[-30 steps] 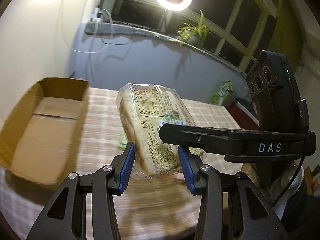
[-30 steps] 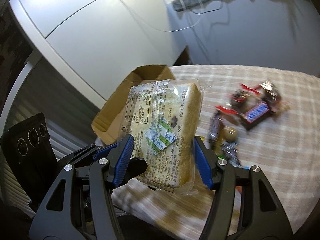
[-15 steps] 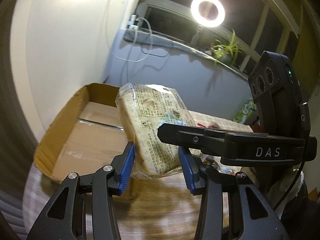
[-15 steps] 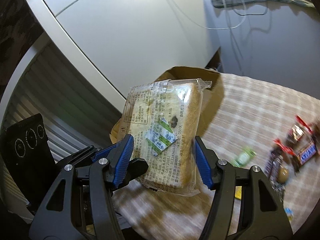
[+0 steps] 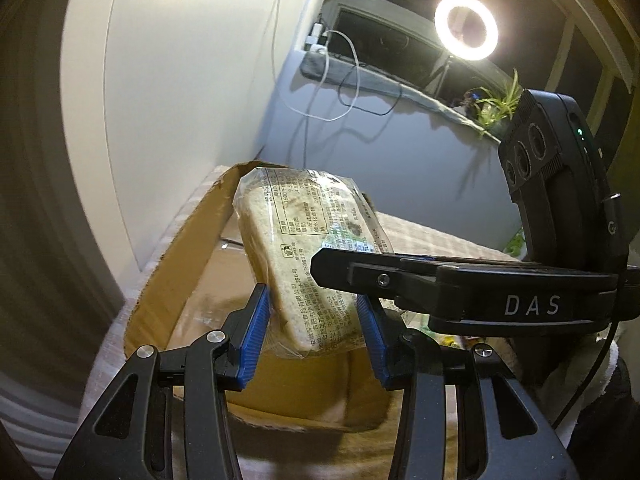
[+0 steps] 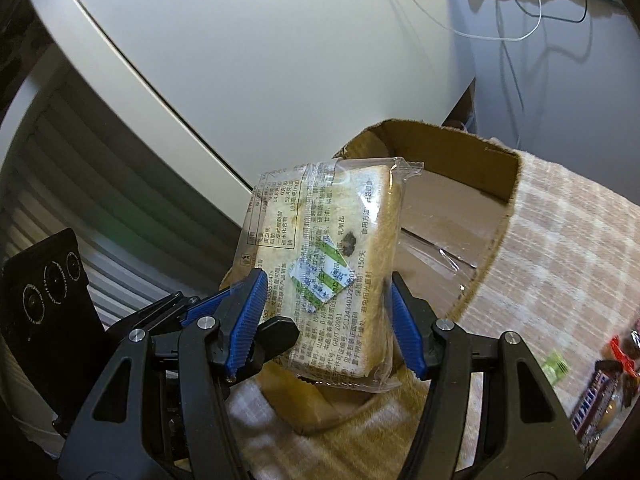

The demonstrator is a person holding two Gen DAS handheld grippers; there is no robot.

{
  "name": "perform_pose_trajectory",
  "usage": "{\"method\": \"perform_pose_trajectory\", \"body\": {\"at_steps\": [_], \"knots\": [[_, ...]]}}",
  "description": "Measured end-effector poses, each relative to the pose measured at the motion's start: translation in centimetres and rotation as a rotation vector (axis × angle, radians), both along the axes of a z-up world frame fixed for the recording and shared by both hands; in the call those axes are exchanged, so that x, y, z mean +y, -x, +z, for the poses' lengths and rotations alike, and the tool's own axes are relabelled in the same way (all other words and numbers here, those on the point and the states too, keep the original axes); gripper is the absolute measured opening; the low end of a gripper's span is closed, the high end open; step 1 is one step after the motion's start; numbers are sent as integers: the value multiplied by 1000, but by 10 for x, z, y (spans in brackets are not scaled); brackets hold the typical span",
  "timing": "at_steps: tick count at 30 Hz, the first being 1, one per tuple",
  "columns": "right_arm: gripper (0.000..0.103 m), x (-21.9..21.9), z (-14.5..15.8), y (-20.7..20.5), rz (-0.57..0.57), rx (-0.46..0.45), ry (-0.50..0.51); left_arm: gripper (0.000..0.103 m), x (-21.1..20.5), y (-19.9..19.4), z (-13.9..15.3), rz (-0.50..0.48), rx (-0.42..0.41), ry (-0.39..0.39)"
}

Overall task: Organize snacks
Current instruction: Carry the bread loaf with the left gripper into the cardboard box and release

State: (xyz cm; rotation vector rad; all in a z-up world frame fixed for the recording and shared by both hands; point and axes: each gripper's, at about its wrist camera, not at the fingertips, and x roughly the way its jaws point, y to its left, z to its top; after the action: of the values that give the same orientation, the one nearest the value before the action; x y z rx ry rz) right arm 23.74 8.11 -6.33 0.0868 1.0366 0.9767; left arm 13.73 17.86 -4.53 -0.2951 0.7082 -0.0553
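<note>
A checked tablecloth (image 6: pixel 568 256) carries an open cardboard box (image 5: pixel 188 248), above which a clear-wrapped bread pack (image 5: pixel 308 264) hangs, pinched at its lower end by both the left gripper (image 5: pixel 314 330) and the right gripper (image 6: pixel 326 320), blue pads (image 6: pixel 246 316) pressed against its sides

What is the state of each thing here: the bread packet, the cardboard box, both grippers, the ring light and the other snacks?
Bread packet: sealed, held in the air over the box, tilted.
Cardboard box: open, on the checked cloth.
Left gripper: shut on the packet.
Right gripper: shut on the same packet.
Ring light: on.
Loose snacks: lying on the cloth, outside the box.
</note>
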Motion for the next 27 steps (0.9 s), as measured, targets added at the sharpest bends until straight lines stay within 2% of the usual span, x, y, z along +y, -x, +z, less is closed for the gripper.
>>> {"method": "perform_pose_trajectory", "body": {"at_steps": [11, 20, 27], "knots": [[63, 15, -17, -17, 11, 29, 28, 42, 4, -14, -8, 14, 33, -4], [63, 7, -13, -21, -7, 13, 29, 42, 7, -11, -7, 34, 28, -23], [64, 0, 0, -14, -9, -37, 24, 42, 5, -1, 2, 43, 1, -53]]}}
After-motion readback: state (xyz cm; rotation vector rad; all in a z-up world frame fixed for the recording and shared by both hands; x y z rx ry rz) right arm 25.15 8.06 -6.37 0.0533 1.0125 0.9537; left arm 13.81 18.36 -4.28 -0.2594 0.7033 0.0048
